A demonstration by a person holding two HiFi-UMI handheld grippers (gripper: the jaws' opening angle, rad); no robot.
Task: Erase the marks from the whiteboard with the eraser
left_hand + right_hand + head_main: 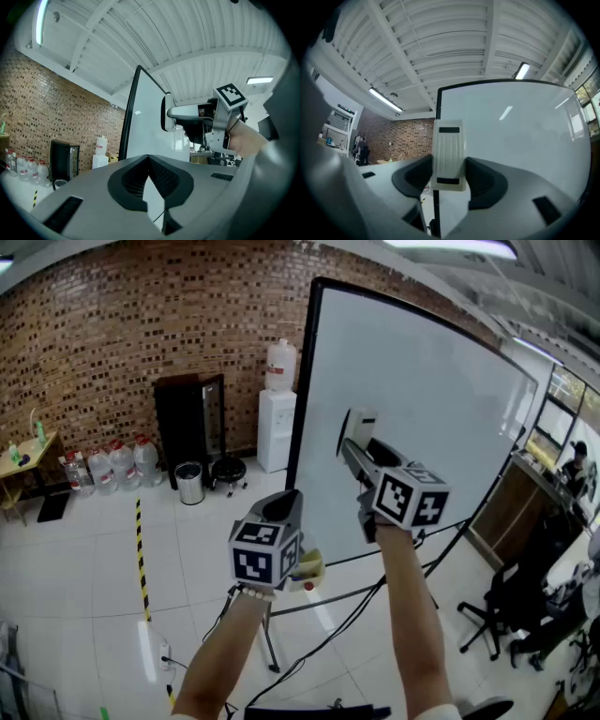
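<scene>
Eraser point(449, 157) clamped upright between the jaws of our right claw point(449, 174), held up at the whiteboard point(515, 131) directly ahead of it. We cannot tell whether it touches the surface. Our left claw point(149, 163) sits lower and to the left of the right one. Its jaws are closed together with nothing between them, and the board's black edge is just ahead.
</scene>
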